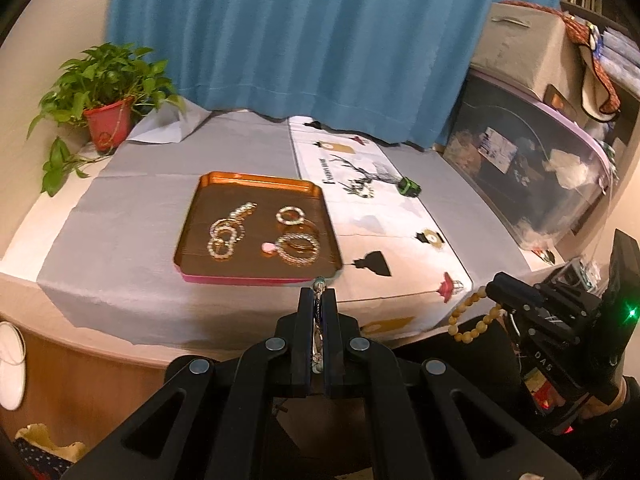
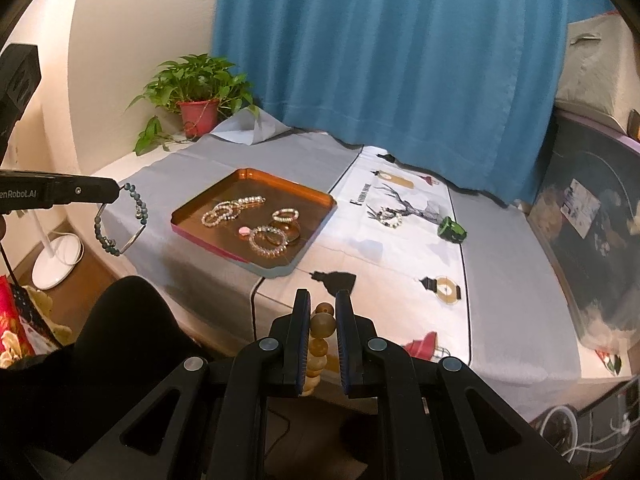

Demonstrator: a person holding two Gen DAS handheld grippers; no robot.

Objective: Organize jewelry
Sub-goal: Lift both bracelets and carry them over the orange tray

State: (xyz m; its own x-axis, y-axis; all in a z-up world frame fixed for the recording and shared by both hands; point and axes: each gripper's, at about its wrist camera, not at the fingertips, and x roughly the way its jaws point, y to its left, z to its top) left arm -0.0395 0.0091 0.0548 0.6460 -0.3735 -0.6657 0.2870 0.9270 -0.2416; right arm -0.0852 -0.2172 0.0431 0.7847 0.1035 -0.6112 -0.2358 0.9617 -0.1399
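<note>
In the left wrist view the left tongs [image 1: 319, 294] are pressed together on a dark-bead bracelet [image 1: 318, 320], of which only a thin edge shows between the fingers, held above the near edge of the table [image 1: 120, 240], just in front of the copper tray [image 1: 260, 182]; in the tray lie several pearl bracelets [image 1: 227, 232] and a small pink charm [image 1: 267, 247], and at the right the right tongs [image 1: 494, 286] pinch a wooden-bead bracelet [image 1: 470, 318] that hangs off the table's front edge. In the right wrist view the right tongs [image 2: 322, 300] are closed on the wooden-bead bracelet [image 2: 322, 326], its large tan beads stacked between the fingers, while at the far left the left tongs [image 2: 116, 192] hold the dark-bead bracelet [image 2: 120, 220] dangling in an open loop beside the table's corner [image 2: 168, 272]; the tray [image 2: 280, 184] sits on the grey cloth [image 2: 280, 152], and one more pearl bracelet [image 2: 391, 217] lies on the white printed runner [image 2: 400, 256] near a small green object [image 2: 452, 230]
</note>
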